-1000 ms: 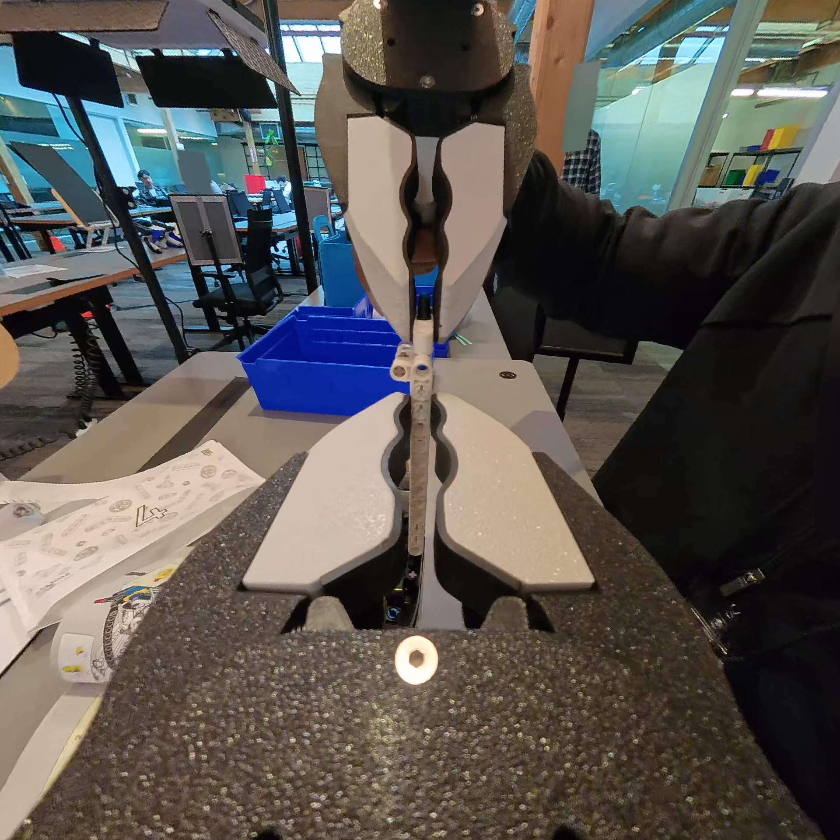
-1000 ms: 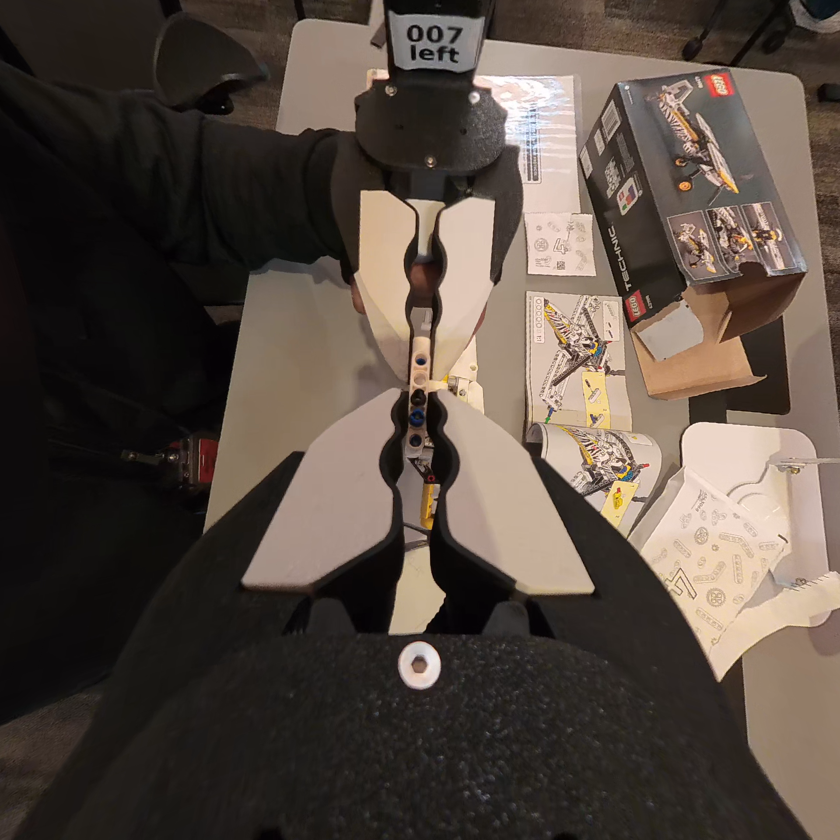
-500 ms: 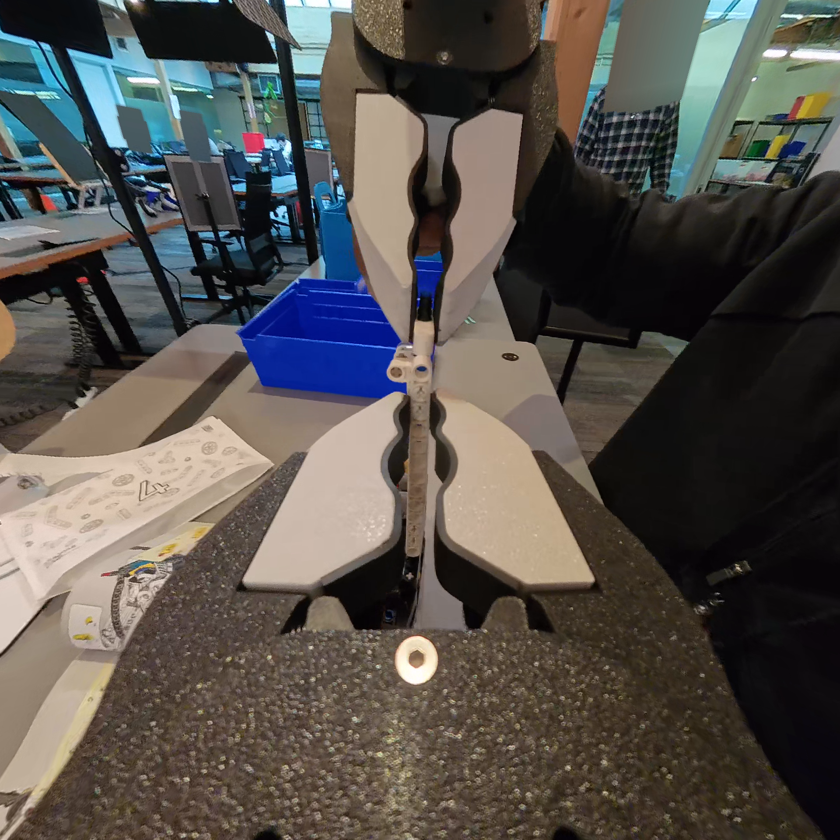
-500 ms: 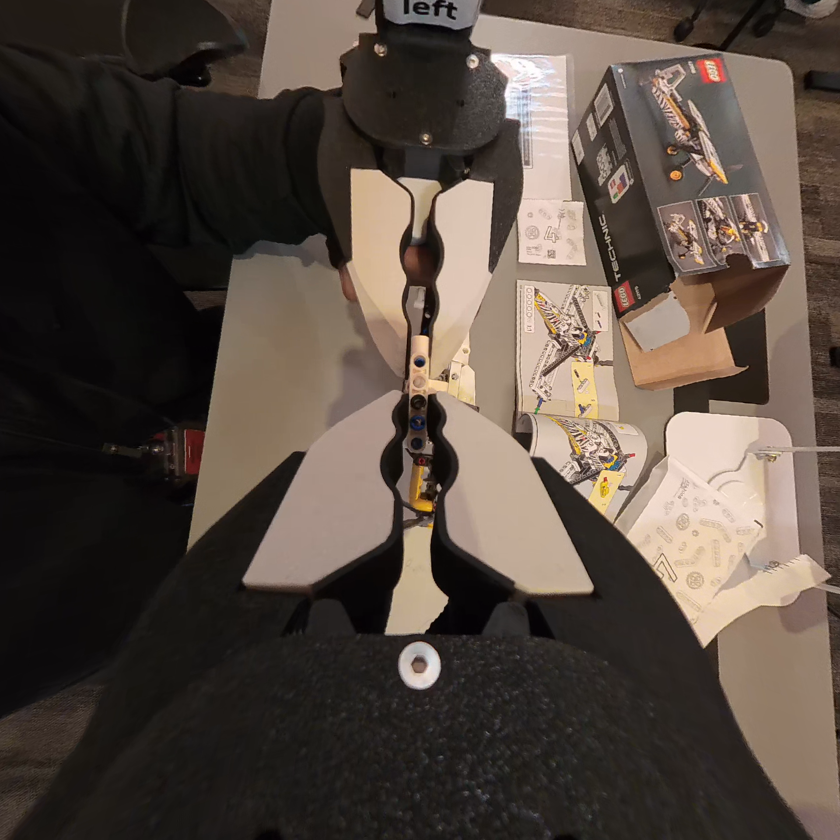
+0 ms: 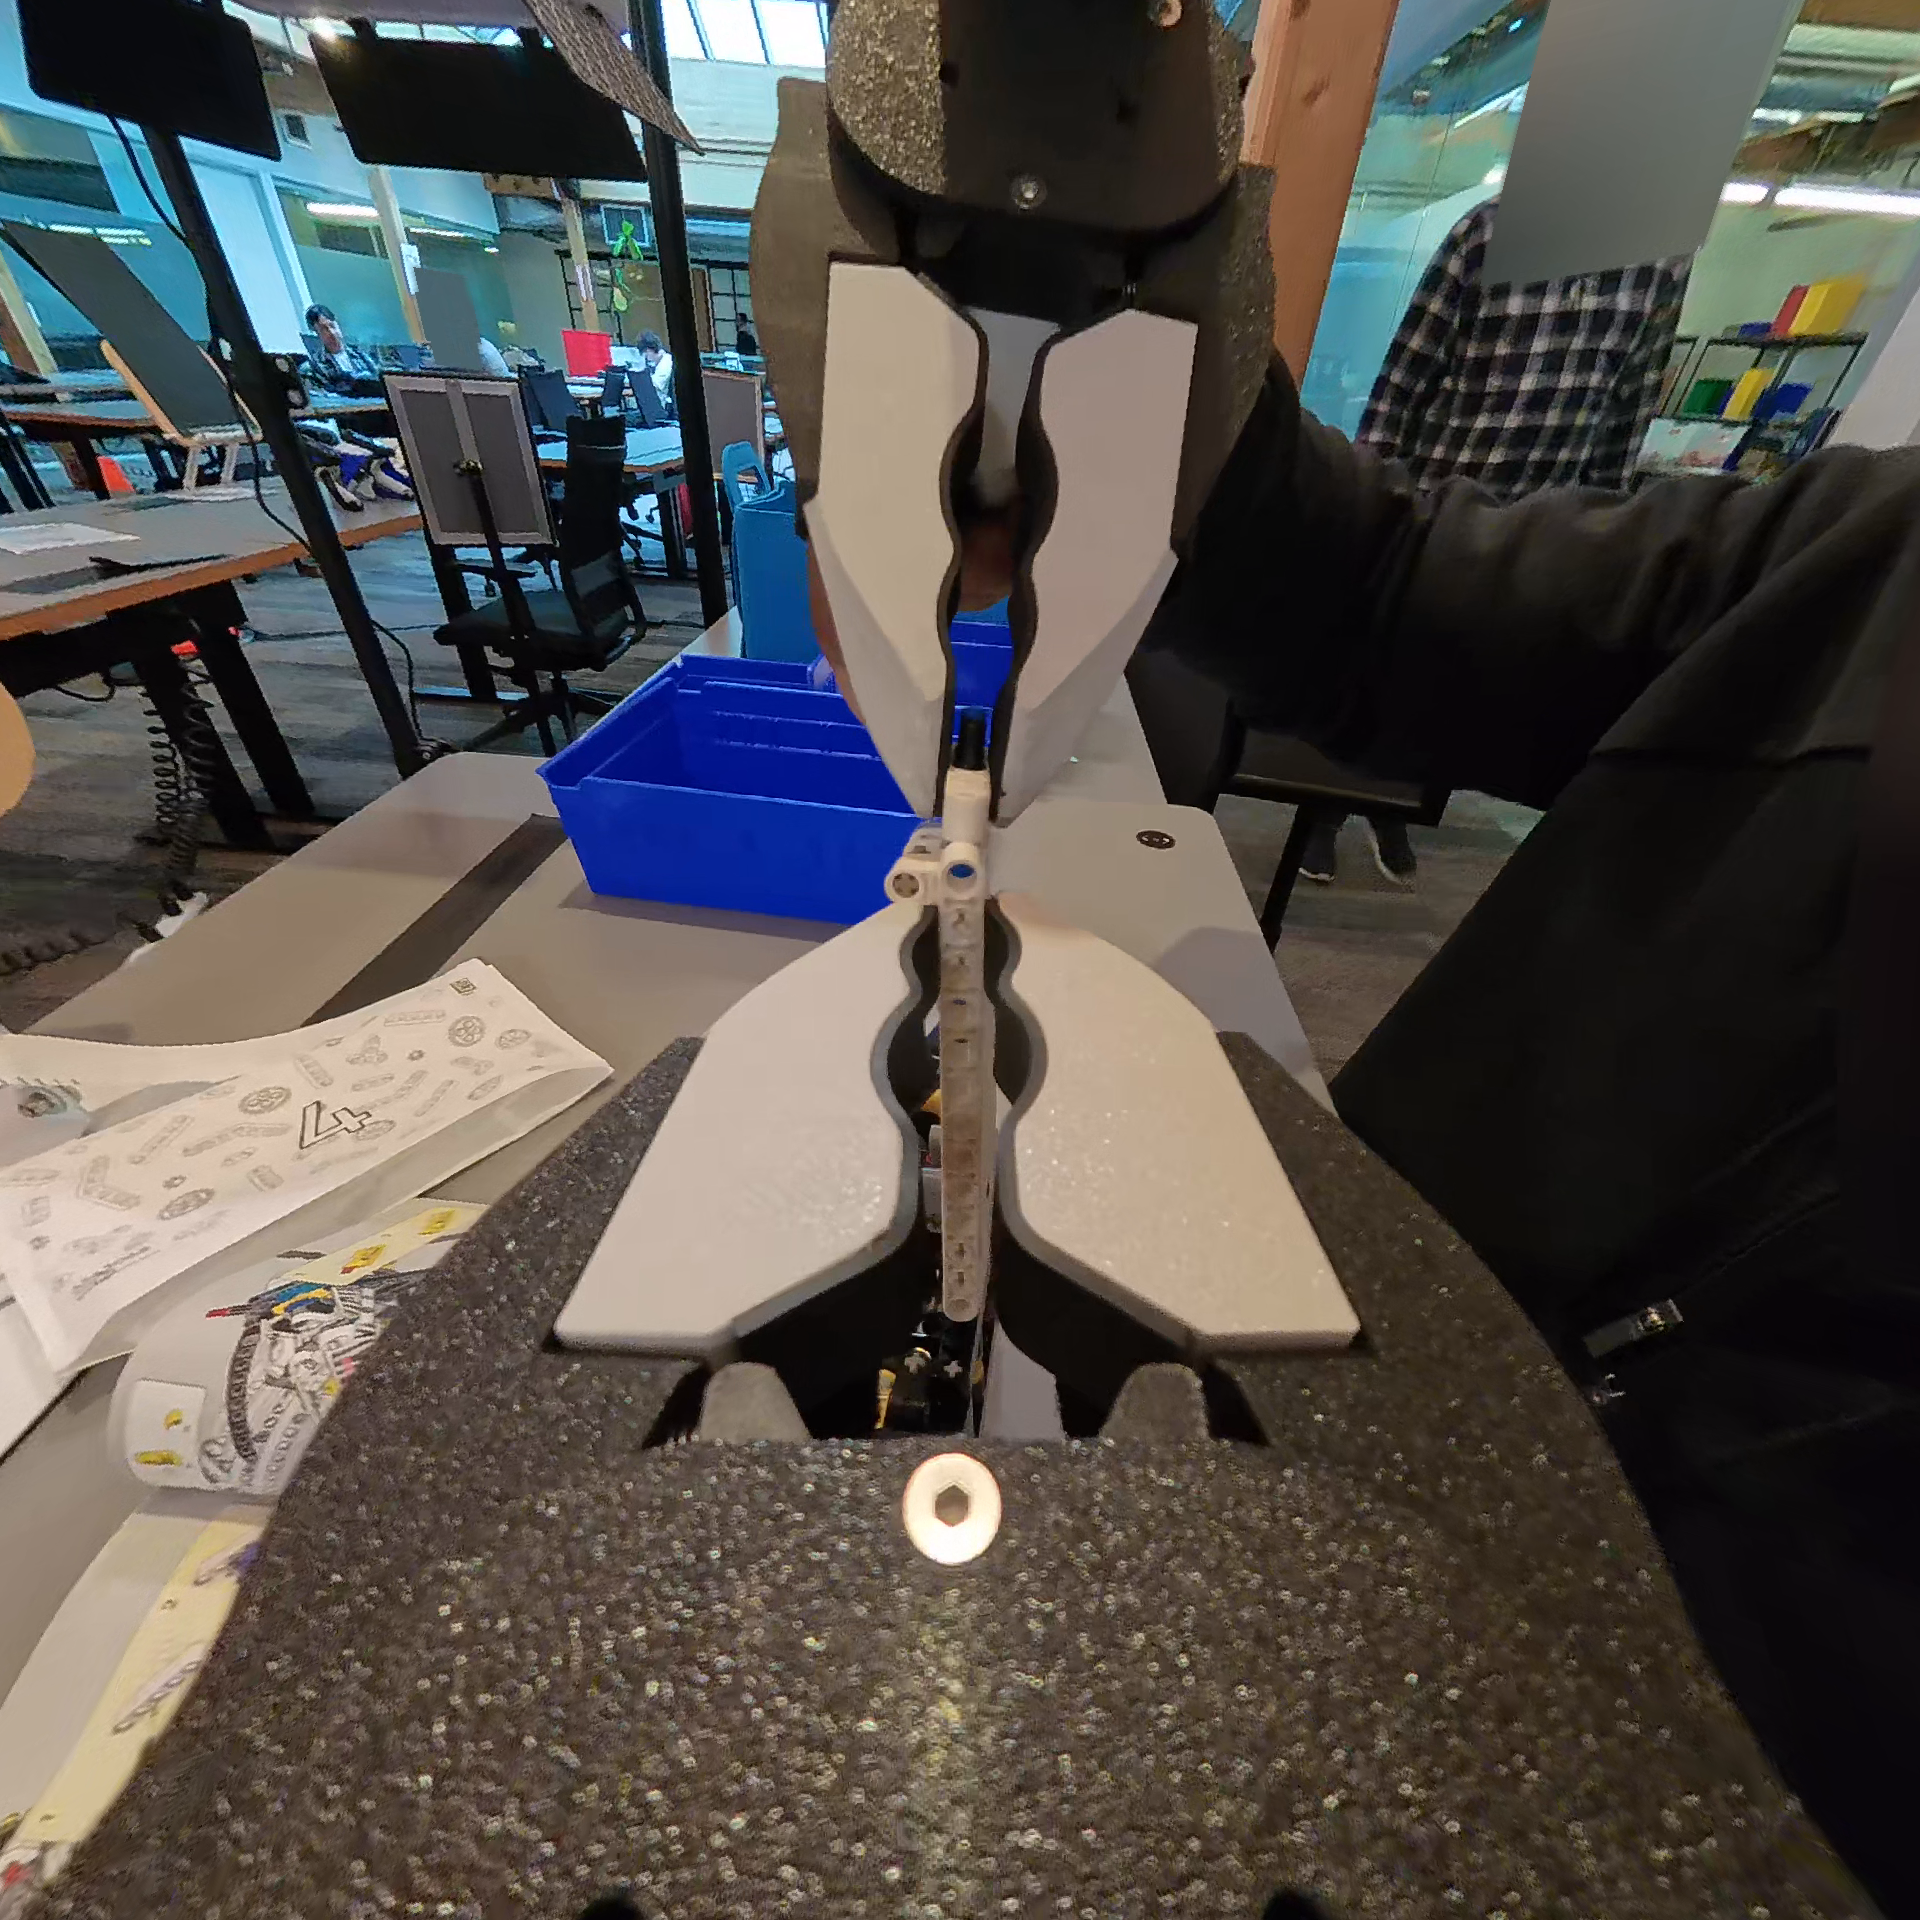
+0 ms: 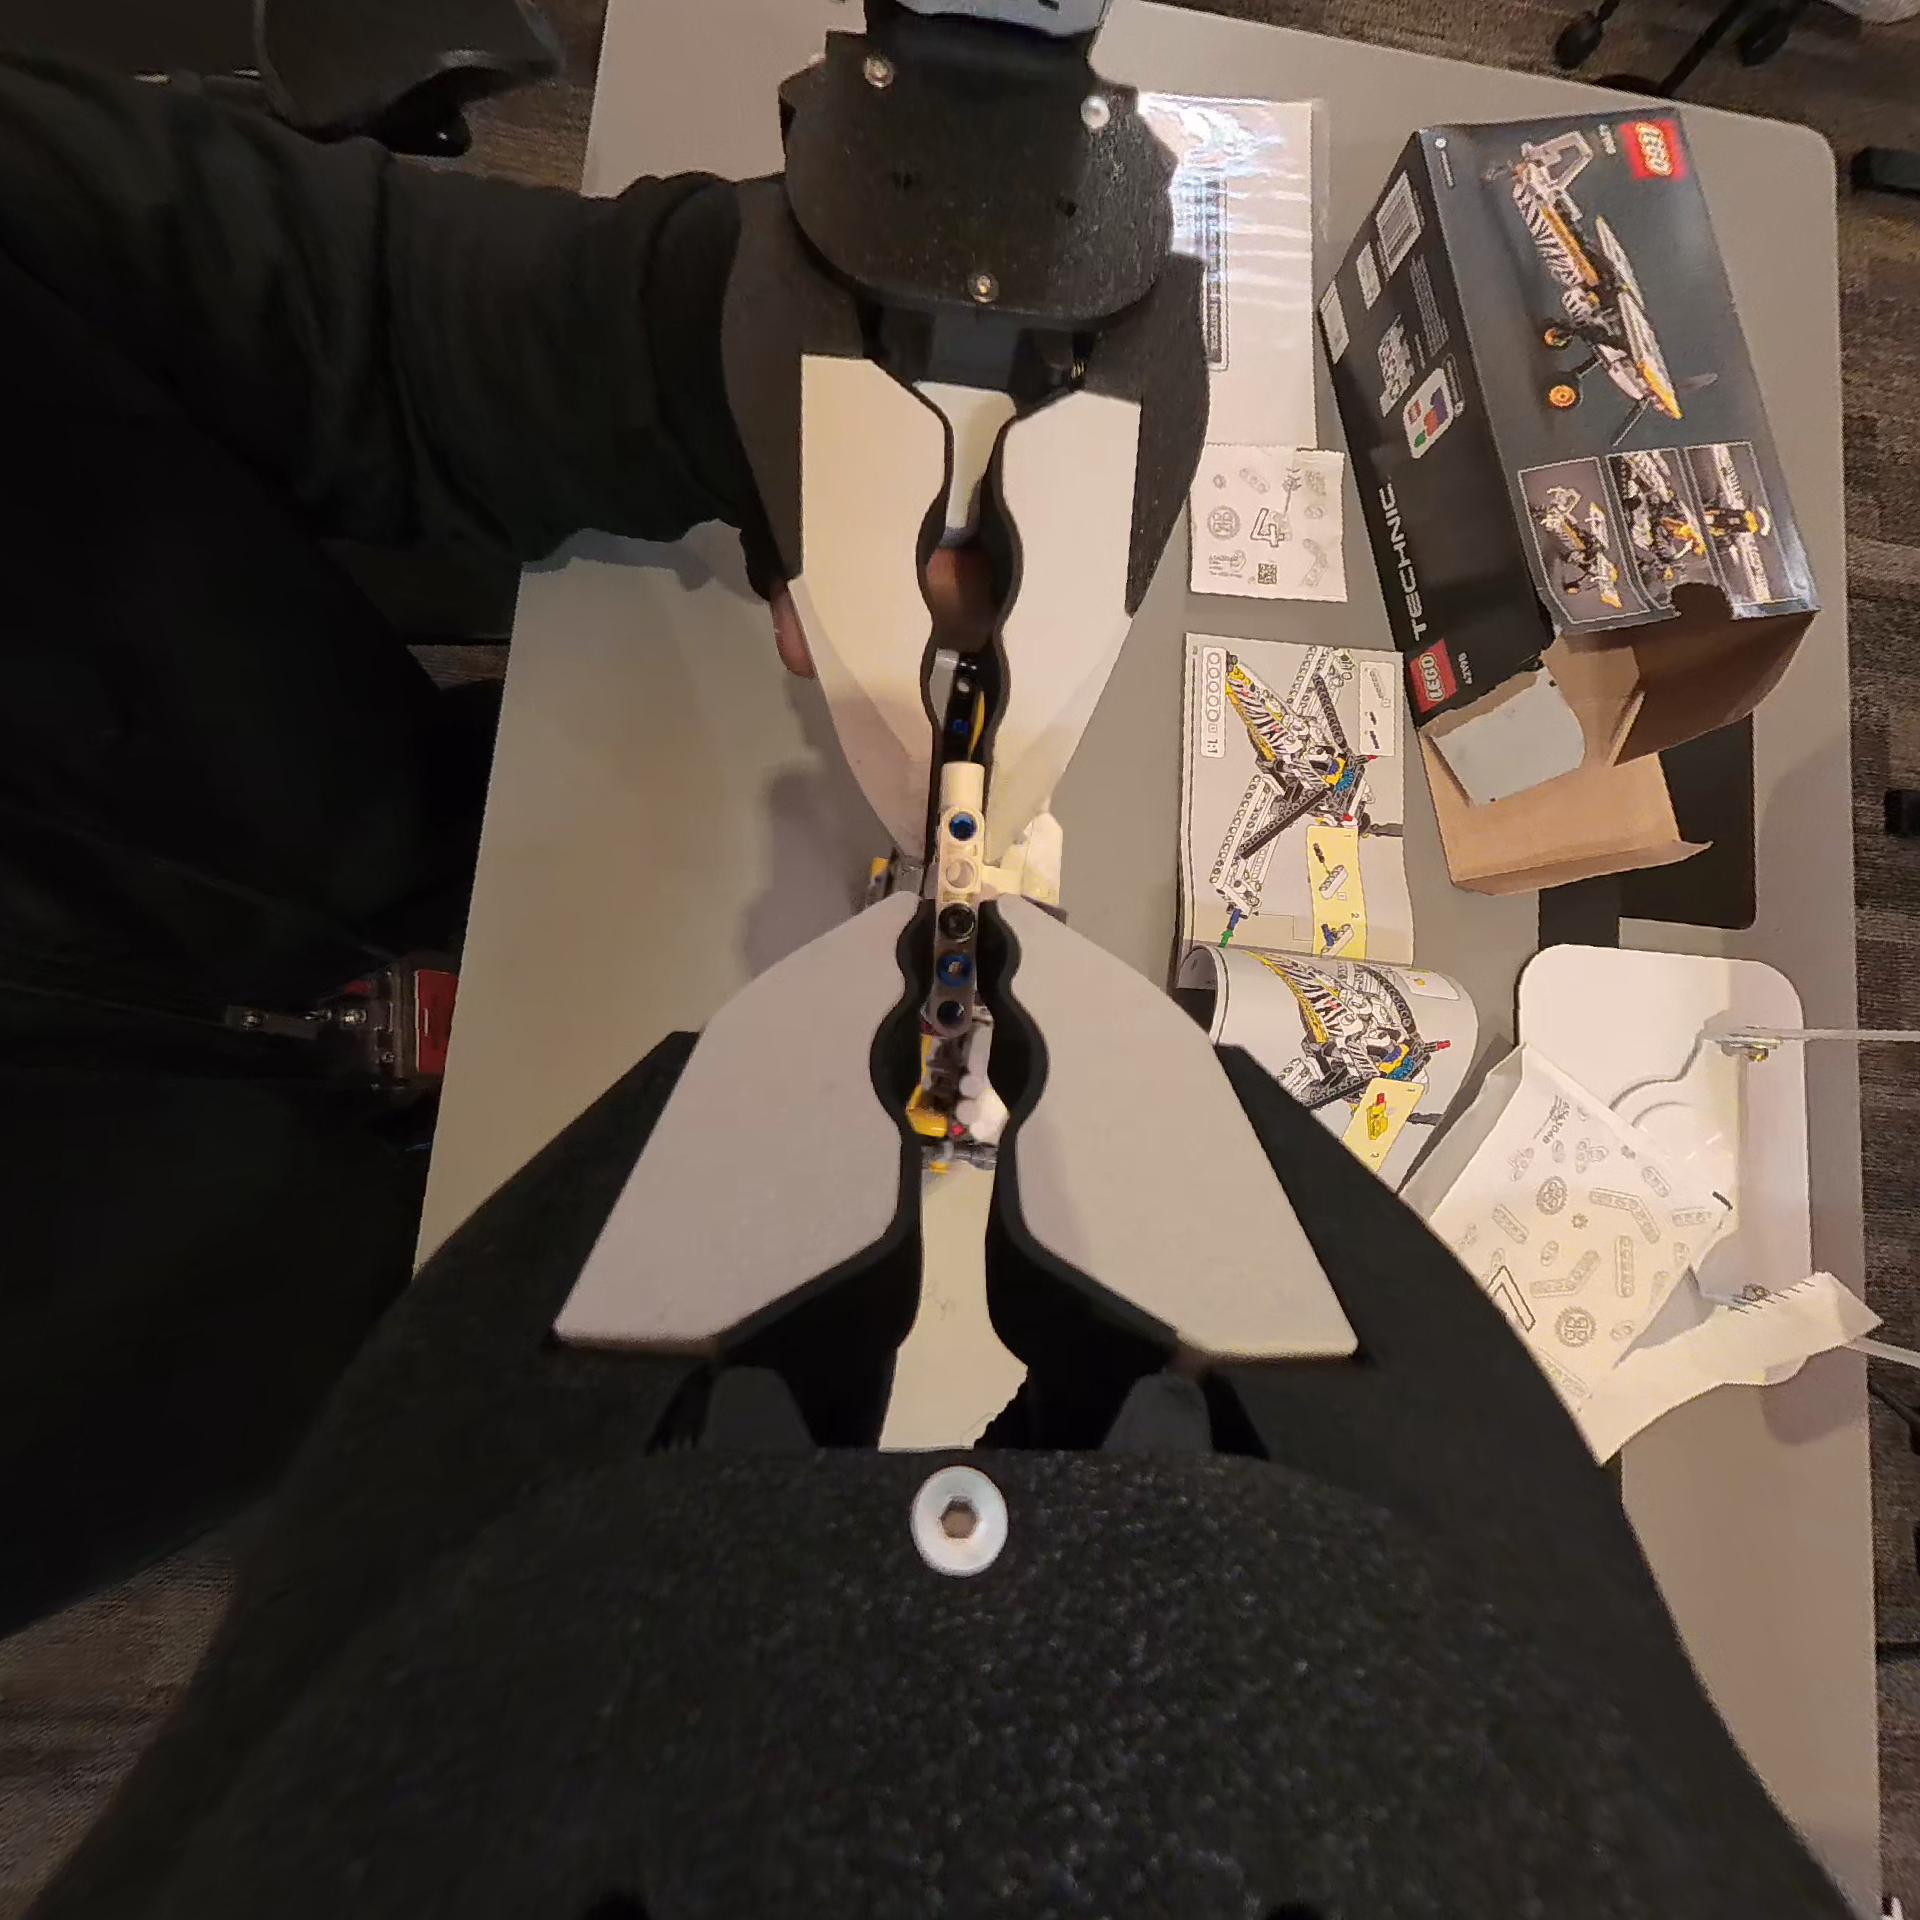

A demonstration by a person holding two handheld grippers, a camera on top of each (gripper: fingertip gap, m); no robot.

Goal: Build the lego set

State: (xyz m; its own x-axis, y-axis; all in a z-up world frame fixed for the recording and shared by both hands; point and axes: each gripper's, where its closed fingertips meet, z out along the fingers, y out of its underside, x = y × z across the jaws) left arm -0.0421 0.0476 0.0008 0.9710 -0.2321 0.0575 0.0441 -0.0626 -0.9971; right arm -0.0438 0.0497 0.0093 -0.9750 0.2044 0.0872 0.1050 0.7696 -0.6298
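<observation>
My two grippers meet tip to tip above the grey table (image 6: 623,831) and share one toy-brick assembly. In the left wrist view my left gripper (image 5: 961,914) is shut on a long white beam (image 5: 964,1091) that runs back between its pads. A white connector with a blue pin (image 5: 940,871) sits just past its tips. The right gripper (image 5: 961,805) comes down from above and pinches the upper end. In the right wrist view my right gripper (image 6: 956,904) is shut on a dark grey beam with blue pins (image 6: 954,966). The left gripper (image 6: 961,831) clamps the white connector (image 6: 961,821).
A blue bin (image 5: 727,821) stands behind the grippers. A printed paper bag (image 5: 281,1122) lies at the left. An open toy box (image 6: 1558,395), an instruction booklet (image 6: 1288,800) and a white tray (image 6: 1662,1039) lie to the right. Loose white bricks (image 6: 1039,852) lie beneath. A black sleeve (image 6: 416,364) reaches in. Left and right tips are no more than a few centimetres apart.
Both grippers stay shut on the assembly and stay tip to tip. The pair has shifted slightly over the table; the background has slid a little in both views.
</observation>
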